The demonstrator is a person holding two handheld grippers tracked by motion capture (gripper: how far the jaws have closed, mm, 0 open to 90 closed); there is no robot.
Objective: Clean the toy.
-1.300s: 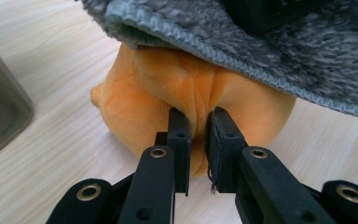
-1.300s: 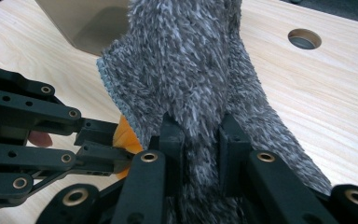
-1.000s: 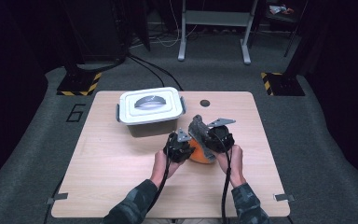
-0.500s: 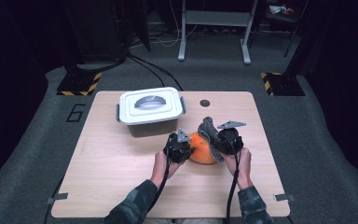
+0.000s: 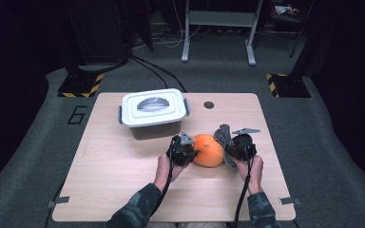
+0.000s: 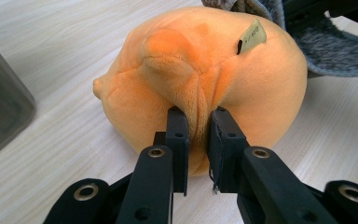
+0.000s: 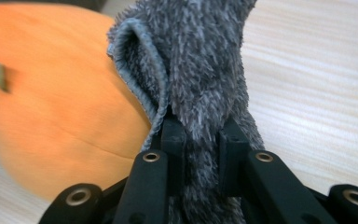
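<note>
The desk (image 5: pixel 123 180) fills the middle of the high view, its near edge cut off at the bottom of the frame; the lidded white box (image 5: pixel 153 112) sits upper left of centre, its contents hidden; the orange plush (image 5: pixel 208 150) lies at centre between both grippers, its far side unseen; the left gripper (image 6: pixel 196 135) has its jaws pinched on a fold of the plush; the right gripper (image 7: pixel 199 135) has its jaws clamped on a grey fuzzy cloth (image 7: pixel 200 70), whose lower end is hidden behind them.

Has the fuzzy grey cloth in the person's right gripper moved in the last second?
Yes. The fuzzy grey cloth has shifted rightward off the round orange plush toy, away from the lidded white plastic box, which hasn't moved.
</note>
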